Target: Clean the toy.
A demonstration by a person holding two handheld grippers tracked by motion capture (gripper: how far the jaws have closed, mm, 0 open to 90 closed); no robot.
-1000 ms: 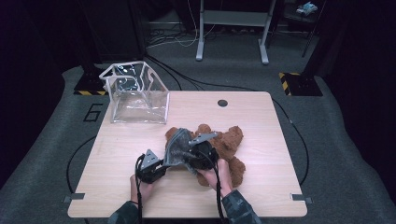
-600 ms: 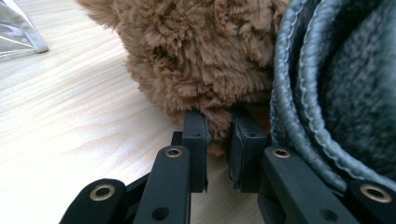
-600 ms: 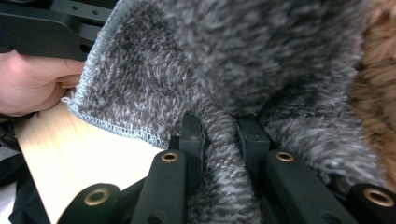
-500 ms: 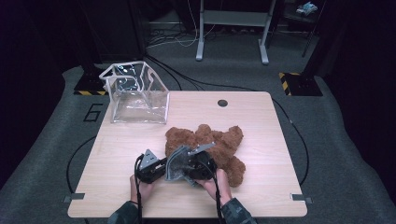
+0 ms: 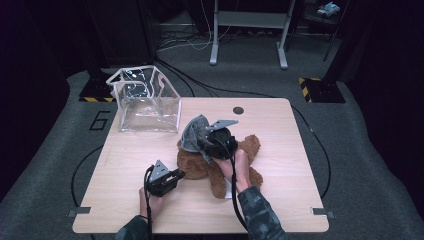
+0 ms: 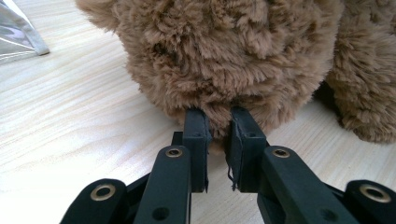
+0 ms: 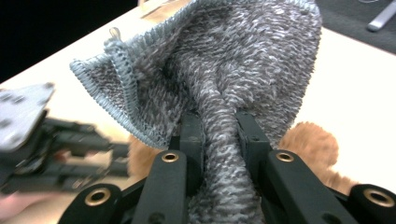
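From the high view, one brown teddy bear (image 5: 215, 162) lies right of the table's (image 5: 280, 210) centre, well clear of every edge, with bare wood in front and to the left; one clear plastic box (image 5: 145, 102) sits at the far left corner. The right gripper (image 5: 212, 139) holds one grey knitted hat (image 5: 195, 132) above the bear, and the left gripper (image 5: 182, 174) meets the bear's near side. In the left gripper view, the narrow jaws pinch a tuft of the bear's (image 6: 224, 56) shaggy fur. In the right gripper view, the jaws clamp a fold of the hat (image 7: 233, 79), its ribbed rim hanging open, the bear (image 7: 308, 140) beneath.
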